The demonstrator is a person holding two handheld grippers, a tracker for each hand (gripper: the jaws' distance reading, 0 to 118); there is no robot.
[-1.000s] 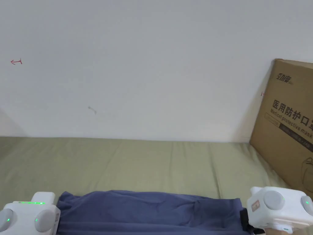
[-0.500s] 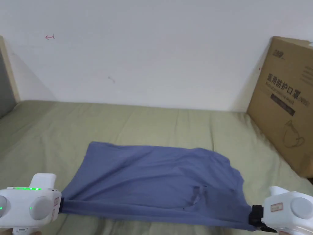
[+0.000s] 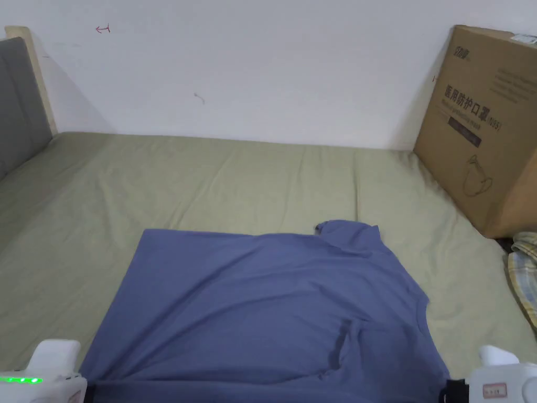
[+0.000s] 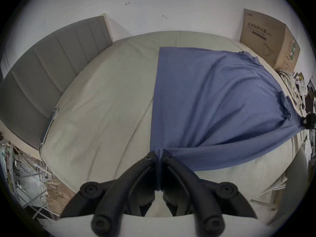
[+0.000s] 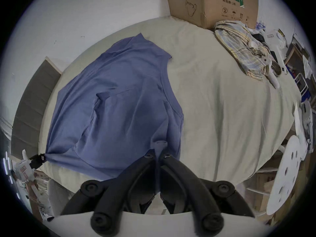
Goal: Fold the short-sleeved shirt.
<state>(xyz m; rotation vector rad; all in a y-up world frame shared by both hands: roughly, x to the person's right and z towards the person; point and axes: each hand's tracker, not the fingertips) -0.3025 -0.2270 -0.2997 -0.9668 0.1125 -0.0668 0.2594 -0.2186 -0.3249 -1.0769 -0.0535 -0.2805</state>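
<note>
Printed lettering on cardboard box (image 3: pixel 485 120)

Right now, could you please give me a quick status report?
Left gripper and right gripper each shut on a near corner of the shirt. Shirt spread on bed. Nothing in the way.

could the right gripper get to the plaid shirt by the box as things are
Probably not yet: the right gripper is shut on the blue shirt. The plaid shirt lies on its side of the bed with bare sheet between, so the path looks free once it lets go.
</note>
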